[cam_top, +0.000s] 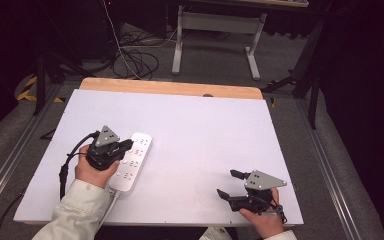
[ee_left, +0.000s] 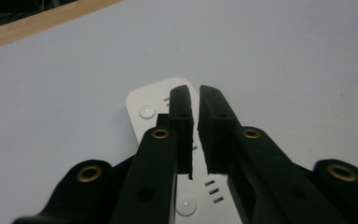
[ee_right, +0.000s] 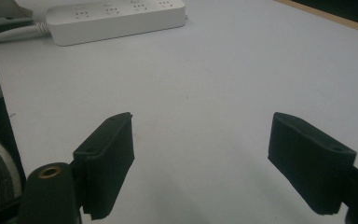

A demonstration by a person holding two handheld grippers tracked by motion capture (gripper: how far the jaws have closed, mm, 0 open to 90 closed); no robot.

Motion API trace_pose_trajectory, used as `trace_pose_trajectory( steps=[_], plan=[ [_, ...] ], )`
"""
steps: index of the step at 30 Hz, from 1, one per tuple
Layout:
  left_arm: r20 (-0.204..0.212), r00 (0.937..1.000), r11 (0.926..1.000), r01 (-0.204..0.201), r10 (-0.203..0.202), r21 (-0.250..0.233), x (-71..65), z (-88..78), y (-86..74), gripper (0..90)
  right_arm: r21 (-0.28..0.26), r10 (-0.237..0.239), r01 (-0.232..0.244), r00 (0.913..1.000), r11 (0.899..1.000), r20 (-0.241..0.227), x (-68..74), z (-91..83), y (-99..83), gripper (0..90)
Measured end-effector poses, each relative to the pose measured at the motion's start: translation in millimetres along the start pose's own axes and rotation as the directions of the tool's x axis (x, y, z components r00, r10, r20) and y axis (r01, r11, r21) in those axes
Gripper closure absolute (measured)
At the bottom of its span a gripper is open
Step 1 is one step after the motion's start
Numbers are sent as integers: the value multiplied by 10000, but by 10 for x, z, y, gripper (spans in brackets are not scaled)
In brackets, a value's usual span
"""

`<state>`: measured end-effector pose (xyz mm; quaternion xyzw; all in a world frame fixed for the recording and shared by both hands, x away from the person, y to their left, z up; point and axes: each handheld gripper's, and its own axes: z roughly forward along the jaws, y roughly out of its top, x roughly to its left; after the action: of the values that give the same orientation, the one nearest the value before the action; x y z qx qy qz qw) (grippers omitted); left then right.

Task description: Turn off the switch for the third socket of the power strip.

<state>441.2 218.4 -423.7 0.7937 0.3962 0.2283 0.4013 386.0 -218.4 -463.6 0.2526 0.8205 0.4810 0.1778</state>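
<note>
A white power strip [cam_top: 132, 162] lies on the left part of the white table [cam_top: 205, 125], running from near to far. My left gripper [cam_top: 129, 145] hovers over its middle. In the left gripper view the jaws [ee_left: 195, 91] stand almost together above the strip [ee_left: 144, 105], with only a thin slit and nothing between them. My right gripper [cam_top: 228, 183] rests near the front right edge, pointing left. Its jaws [ee_right: 200, 135] are wide apart over bare table, and the strip [ee_right: 116, 16] lies far off at the top.
The strip's white cord [cam_top: 111, 200] runs off the front edge beside the person's left sleeve. A wooden strip [cam_top: 170, 87] borders the table's far edge. Beyond it, a desk frame [cam_top: 215, 30] and loose cables [cam_top: 135, 60] sit on the floor.
</note>
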Motion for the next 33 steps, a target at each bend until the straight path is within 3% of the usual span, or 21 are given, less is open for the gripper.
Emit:
trace_pose_trajectory(
  steps=[5, 7, 8, 10, 13, 18, 24, 33],
  plan=[
    [163, 9998, 9996, 91, -86, -276, -5, -92, 38, 715, 18, -17, 17, 10000, 10000, 11, 2, 0, 2, 232],
    [230, 9996, 9992, 174, -166, -367, -3, -129, 59, 625, 19, -15, 15, 10000, 10000, 12, 2, 1, 1, 232],
    [332, 9992, 9990, 256, -243, -379, -6, -138, 63, 538, 29, -6, 6, 10000, 10000, 14, 1, 3, 1, 232],
    [663, 9971, 9984, 409, -383, -384, -18, -165, 74, 498, 26, -16, 15, 10000, 10000, 9, 1, 2, 1, 232],
    [799, 9960, 9981, 436, -401, -427, -36, -202, 87, 392, 2, -15, 15, 10000, 10000, 23, 3, -5, 1, 232],
    [1026, 9942, 9973, 375, -310, -627, -87, -299, 119, 325, -20, -29, 29, 10000, 10000, 35, 2, -11, 2, 232],
    [833, 9965, 9971, 154, -92, -746, -123, -447, 113, 320, -43, -10, 10, 10000, 10000, 22, 1, -17, 1, 231],
    [860, 9960, 9954, -170, 252, -946, -158, -649, 29, 266, -77, -9, 9, 10000, 10000, 11, 1, -20, 2, 230]
  ],
)
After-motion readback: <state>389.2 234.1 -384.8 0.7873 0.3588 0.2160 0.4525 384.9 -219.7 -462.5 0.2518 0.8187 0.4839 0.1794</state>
